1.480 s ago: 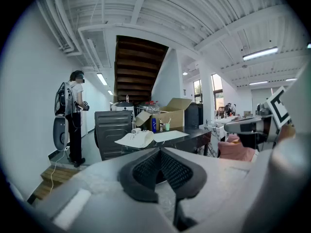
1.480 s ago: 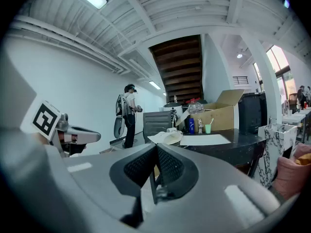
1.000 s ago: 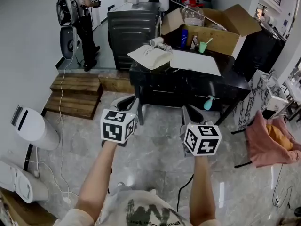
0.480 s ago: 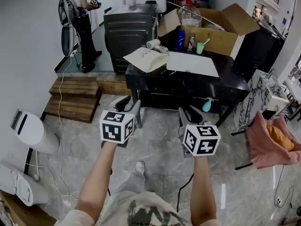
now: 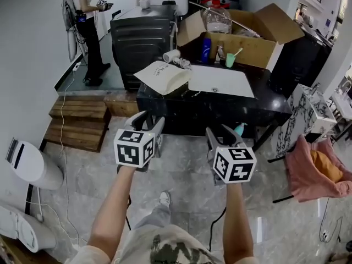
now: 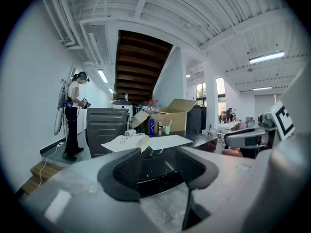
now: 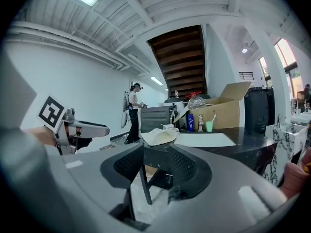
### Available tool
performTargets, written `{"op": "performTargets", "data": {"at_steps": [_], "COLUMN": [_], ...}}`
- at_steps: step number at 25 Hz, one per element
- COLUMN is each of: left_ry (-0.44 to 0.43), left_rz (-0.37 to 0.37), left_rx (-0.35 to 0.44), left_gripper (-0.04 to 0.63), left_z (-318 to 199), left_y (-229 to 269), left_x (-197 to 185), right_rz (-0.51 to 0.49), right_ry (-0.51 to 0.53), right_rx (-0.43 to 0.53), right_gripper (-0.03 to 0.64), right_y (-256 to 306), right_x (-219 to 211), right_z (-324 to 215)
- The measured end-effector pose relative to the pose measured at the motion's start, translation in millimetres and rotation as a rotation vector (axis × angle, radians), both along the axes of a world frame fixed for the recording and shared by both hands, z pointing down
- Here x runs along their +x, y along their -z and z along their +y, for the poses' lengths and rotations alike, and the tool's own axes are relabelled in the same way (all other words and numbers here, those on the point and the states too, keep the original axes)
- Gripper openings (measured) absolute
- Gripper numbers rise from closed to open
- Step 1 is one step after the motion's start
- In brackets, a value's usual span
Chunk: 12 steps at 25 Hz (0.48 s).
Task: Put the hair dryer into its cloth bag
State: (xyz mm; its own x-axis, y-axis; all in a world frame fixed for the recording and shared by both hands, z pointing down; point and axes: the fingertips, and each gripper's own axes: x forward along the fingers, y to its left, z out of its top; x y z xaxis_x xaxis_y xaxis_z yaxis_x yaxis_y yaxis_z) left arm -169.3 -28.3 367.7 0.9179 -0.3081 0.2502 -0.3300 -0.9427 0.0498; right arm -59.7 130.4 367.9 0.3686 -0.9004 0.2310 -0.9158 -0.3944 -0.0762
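The white hair dryer (image 5: 172, 55) lies at the back left of the black table (image 5: 258, 103), just behind the cream cloth bag (image 5: 163, 76), which lies flat at the table's left corner. In the left gripper view the dryer (image 6: 130, 132) and bag (image 6: 127, 142) sit ahead on the table; the right gripper view shows the bag (image 7: 159, 136) too. My left gripper (image 5: 147, 122) and right gripper (image 5: 221, 132) hover side by side over the floor in front of the table, well short of both objects. Each gripper's jaws are opening, with nothing between them.
An open cardboard box (image 5: 258, 34), a blue bottle (image 5: 205, 48), a green cup (image 5: 230, 59) and a white sheet (image 5: 220, 81) share the table. A dark cabinet (image 5: 142, 43) stands behind it, wooden pallets (image 5: 77, 122) to the left, a pink-draped chair (image 5: 316, 169) on the right. A person (image 5: 85, 21) stands far left.
Both grippers and the head camera have advanced toward the black table, which now sits closer. The jaws of both grippers have spread apart from nearly shut.
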Motion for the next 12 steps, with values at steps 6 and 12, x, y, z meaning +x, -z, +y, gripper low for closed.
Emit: {"op": "performTargets", "data": {"at_steps": [6, 12], "left_ry": [-0.019, -0.043], "left_rz": [-0.005, -0.016], "left_rx": [-0.026, -0.05], "left_gripper": [0.242, 0.273], "left_z": [-54.5, -111.6], "left_y": [-1.0, -4.2], "left_x": [49.2, 96.7], "right_rz": [-0.014, -0.03], "right_ry": [-0.025, -0.043], "right_rx": [-0.015, -0.041], "right_gripper": [0.189, 0.21], "right_y": [0.8, 0.6], "right_x": [47.0, 88.8], "right_z": [-46.6, -96.8]}}
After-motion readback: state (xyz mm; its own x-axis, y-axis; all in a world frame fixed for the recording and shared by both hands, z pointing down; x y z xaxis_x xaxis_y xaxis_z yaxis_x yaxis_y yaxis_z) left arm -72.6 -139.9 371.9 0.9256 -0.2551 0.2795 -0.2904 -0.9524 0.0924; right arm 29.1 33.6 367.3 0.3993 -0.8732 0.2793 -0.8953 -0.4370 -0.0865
